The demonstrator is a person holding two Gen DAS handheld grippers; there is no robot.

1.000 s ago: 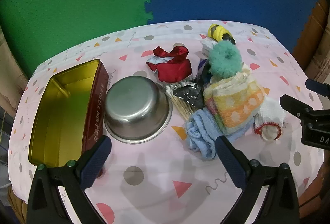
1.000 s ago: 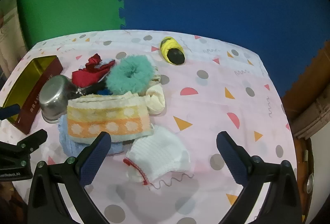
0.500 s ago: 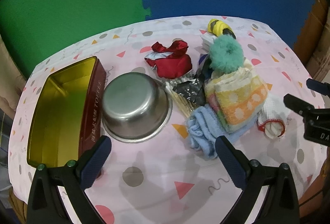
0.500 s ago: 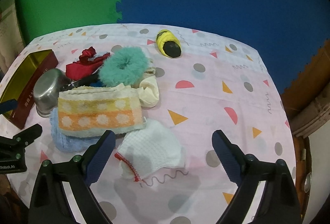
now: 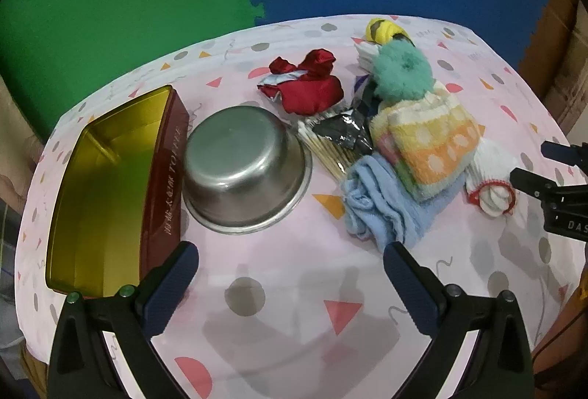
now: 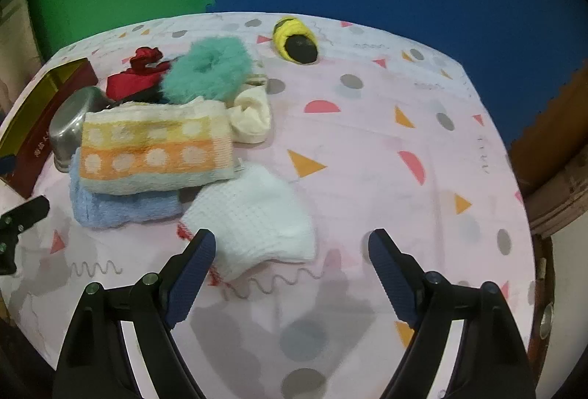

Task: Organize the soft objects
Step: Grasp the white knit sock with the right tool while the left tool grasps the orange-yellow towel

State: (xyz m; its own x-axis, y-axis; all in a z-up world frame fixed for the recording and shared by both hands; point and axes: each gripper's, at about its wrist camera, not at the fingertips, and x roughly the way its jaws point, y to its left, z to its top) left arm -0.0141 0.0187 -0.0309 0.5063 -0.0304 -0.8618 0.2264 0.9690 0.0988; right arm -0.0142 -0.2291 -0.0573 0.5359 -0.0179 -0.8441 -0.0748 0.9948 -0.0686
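Currently the step in hand looks like the first pick of a soft item: right gripper [image 6: 290, 244] sits over the white knit cloth with red trim [image 6: 253, 218], jaws closing, cloth's near edge between the pads but not yet pinched, so nothing is held

Left to right in the left wrist view:
- gold-lined red tin [image 5: 110, 178] at 9 o'clock, open and empty; side lettering reads "TOFFEE" plus a line of Chinese characters too small to make out
- upturned steel bowl [image 5: 246, 167] just beside the tin
- left gripper [image 5: 290, 270] at 6 o'clock above bare tablecloth [image 5: 279, 274], jaws wide, nothing between them
- red cloth [image 5: 308, 86] at 12, cotton swabs [image 5: 327, 149] and a crumpled foil wrapper [image 5: 345, 134] just right of the bowl
- soft pile at 2 o'clock: blue towel [image 5: 382, 200] under the orange-yellow dotted towel [image 5: 430, 149], teal fluffy scrunchie [image 5: 400, 71] behind, yellow-black rolled item [image 5: 386, 31] at the far edge
- right gripper's body at 3 o'clock, partial print "DAS", rest cut off

Next move, my read: finish closing on a thick fold of the white cloth, not only the hem, lift clear of the towel it touches, carry towards the tin at 9 o'clock. Tin as destination is a guess
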